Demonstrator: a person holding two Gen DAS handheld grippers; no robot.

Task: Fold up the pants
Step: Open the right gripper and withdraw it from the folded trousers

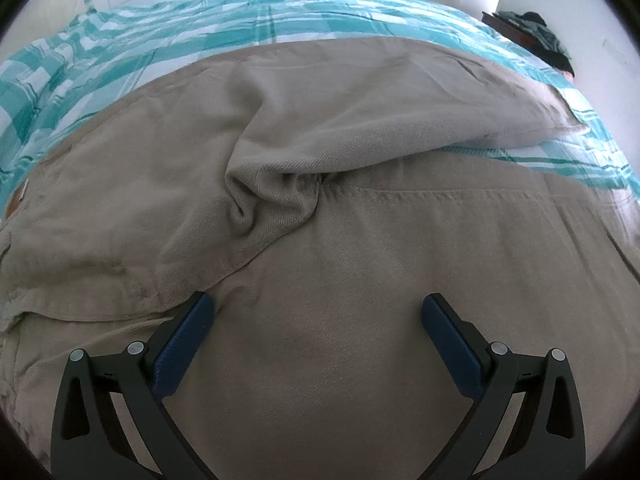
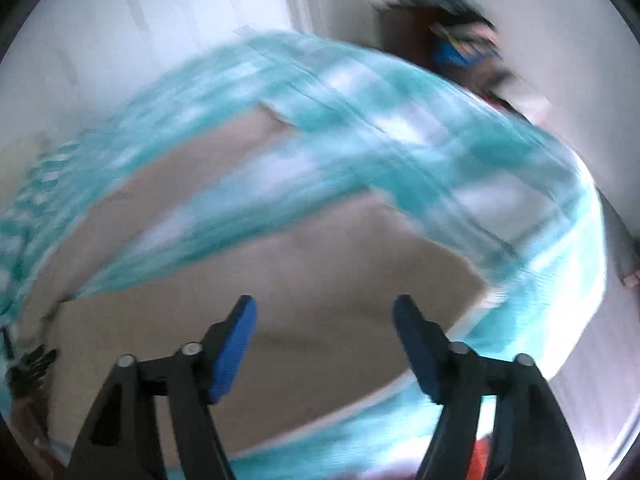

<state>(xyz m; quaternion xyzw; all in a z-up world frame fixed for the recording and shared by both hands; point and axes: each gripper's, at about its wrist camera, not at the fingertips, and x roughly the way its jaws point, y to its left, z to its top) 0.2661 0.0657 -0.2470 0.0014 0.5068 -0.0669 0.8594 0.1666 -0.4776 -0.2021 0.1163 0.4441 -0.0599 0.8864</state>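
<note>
Beige pants [image 1: 320,248] lie spread on a bed with a teal and white checked cover [image 1: 168,40]. The crotch is bunched into folds [image 1: 256,196] and one leg [image 1: 400,92] runs off to the far right. My left gripper [image 1: 316,312] hovers open just above the seat of the pants, blue pads [image 1: 188,344] wide apart and nothing between them. The right wrist view is smeared by motion. In it the pants' two legs [image 2: 304,280] lie apart on the bed cover [image 2: 400,128]. My right gripper [image 2: 324,316] is above the nearer leg, open and holding nothing.
A dark wooden piece of furniture with a heap of dark clothes [image 1: 540,32] stands at the far right by the white wall. The same furniture [image 2: 452,36] shows blurred in the right wrist view. The bed's edge [image 2: 568,320] drops off at the right.
</note>
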